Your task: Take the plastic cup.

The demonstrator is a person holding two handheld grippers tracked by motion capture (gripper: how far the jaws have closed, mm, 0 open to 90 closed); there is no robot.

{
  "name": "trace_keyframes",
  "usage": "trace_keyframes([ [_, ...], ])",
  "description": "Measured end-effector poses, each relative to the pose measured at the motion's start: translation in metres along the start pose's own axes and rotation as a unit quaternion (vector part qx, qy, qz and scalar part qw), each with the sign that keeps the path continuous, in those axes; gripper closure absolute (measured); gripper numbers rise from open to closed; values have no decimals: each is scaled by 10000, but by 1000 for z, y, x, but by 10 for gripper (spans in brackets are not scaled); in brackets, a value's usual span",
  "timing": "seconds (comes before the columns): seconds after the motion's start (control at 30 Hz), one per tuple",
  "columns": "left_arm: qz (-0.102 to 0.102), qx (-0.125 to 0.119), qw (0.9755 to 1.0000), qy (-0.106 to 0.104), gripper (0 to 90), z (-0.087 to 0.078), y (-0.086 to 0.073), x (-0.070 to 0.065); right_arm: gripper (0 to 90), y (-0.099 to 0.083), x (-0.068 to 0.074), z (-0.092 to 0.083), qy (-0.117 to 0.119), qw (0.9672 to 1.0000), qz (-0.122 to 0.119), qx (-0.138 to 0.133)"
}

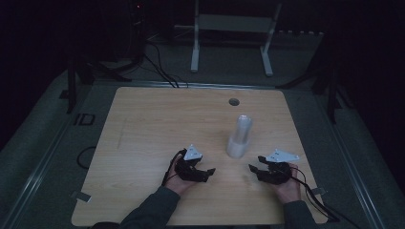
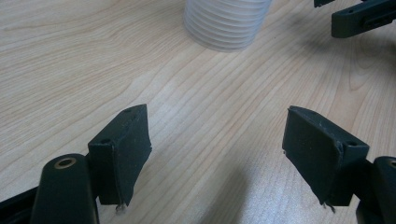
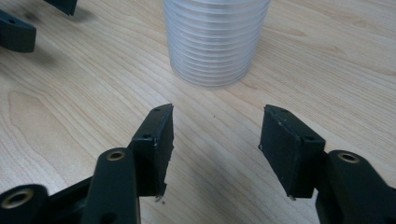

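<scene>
A stack of clear plastic cups [image 1: 240, 136] stands upright on the pale wood-grain surface [image 1: 143, 129], between and just ahead of both grippers; its nested rims read as fine ridged rings; the top is cut off in both gripper views. Left gripper [image 1: 206, 173] and right gripper [image 1: 253, 170]: fingers parted, holding nothing.

Light wooden table [image 1: 143, 143], pale grain, rounded corners, a small round grommet hole [image 1: 233, 101] near its far edge. A stack of clear ribbed plastic cups [image 1: 239, 137] stands upright right of centre. A small metal bracket [image 1: 81, 196] at the near left corner.
</scene>
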State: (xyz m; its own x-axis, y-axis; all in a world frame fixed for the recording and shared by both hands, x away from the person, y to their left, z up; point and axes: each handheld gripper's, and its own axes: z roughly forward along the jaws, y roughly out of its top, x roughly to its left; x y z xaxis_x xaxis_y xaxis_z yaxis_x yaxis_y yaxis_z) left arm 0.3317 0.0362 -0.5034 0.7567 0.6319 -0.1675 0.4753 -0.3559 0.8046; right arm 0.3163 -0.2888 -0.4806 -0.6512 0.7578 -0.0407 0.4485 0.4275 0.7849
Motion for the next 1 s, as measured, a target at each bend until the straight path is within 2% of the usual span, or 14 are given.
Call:
trace_keyframes([
  [0.2, 26, 4, 10000, -22, 235, 0, 2, 0, 438, 3, 0, -1, 25, 10000, 13, -18],
  [0.4, 125, -51, 9999, -42, 234, 0, 10, -2, 441, 13, 3, -5, -49, 9998, -120, -158],
  [0.73, 425, -292, 9987, -25, 221, 11, 44, -6, 421, 36, 4, -8, -24, 9988, -187, -460],
  [1.0, 717, -405, 9966, -96, 206, 28, 65, -13, 427, 54, -1, -19, -53, 9975, -246, -666],
])
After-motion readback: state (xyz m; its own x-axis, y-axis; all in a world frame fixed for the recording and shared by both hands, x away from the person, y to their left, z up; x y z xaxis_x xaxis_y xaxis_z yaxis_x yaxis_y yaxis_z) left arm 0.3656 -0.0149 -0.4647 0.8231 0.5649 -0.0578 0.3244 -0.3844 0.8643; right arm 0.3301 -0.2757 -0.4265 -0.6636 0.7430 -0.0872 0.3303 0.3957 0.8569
